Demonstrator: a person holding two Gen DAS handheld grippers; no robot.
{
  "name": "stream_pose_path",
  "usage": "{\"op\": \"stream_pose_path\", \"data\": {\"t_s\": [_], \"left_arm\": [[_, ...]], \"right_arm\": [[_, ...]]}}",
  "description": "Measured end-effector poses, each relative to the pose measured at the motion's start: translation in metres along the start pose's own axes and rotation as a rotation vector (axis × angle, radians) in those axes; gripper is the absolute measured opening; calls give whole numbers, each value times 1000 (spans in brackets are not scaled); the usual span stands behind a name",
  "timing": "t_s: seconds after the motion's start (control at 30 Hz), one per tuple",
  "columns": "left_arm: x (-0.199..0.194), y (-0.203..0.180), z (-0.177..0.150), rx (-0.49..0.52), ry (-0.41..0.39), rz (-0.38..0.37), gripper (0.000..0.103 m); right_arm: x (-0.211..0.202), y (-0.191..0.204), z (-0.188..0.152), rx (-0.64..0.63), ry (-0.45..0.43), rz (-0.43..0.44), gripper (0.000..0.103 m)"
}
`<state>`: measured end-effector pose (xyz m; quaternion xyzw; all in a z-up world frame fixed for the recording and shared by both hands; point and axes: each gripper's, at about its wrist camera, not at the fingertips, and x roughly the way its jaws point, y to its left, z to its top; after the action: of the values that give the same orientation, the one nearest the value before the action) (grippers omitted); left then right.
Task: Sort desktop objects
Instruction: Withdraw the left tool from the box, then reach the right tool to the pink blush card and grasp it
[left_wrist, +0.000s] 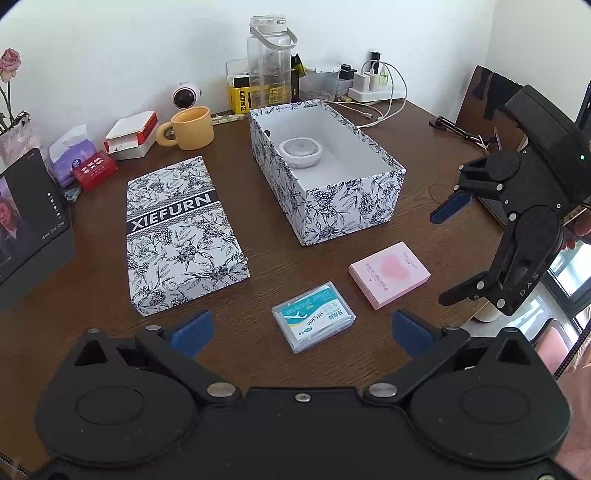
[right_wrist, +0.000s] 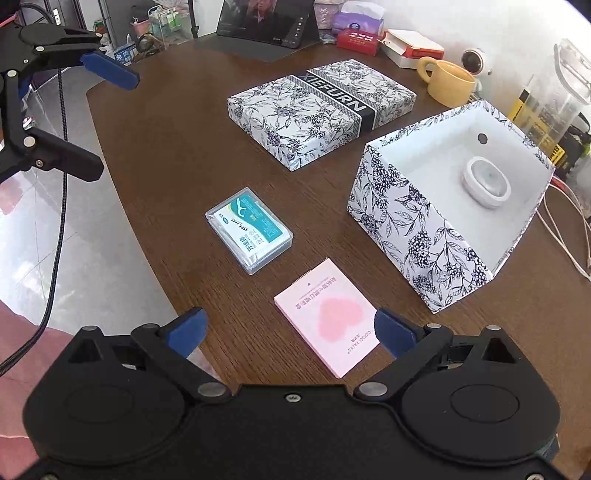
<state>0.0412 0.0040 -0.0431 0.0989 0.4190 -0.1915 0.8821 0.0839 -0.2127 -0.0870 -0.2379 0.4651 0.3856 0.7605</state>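
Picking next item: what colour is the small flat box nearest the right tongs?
Pale pink box with a darker pink blotch; clearest in the right wrist view.

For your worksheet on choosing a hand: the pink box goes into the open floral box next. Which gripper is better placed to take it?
Probably the right. The right gripper has its open jaws either side of the pink box, with the floral box just beyond. The left gripper sits before the floss case instead.

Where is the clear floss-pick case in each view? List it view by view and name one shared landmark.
Left wrist view: the floss-pick case lies low in the centre, just beyond the open left tool, left of the pink box.
Right wrist view: the case sits left of centre, up and left of the pink box.
Shared landmark: the open floral box, lying beyond both.
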Motion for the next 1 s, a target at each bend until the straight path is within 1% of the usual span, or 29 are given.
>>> {"op": "stream_pose_path", "data": {"t_s": [0.23, 0.43, 0.6, 0.73, 0.87, 1.0], "left_arm": [[7, 2, 0, 5, 15, 5, 103], [17, 3, 3, 5, 30, -8, 103], [28, 2, 8, 13, 47, -26, 103], [35, 6, 12, -1, 61, -31, 103], [43, 10, 15, -14, 75, -36, 103], [50, 14, 19, -27, 88, -41, 103]], "right_arm": [[15, -10, 4, -102, 14, 22, 99], [40, -17, 6, -218, 69, 1, 99], [66, -23, 5, -264, 138, 54, 98], [83, -27, 7, -321, 188, 75, 97], [95, -31, 11, -376, 231, 103, 90], [100, -30, 12, -426, 263, 132, 89]]}}
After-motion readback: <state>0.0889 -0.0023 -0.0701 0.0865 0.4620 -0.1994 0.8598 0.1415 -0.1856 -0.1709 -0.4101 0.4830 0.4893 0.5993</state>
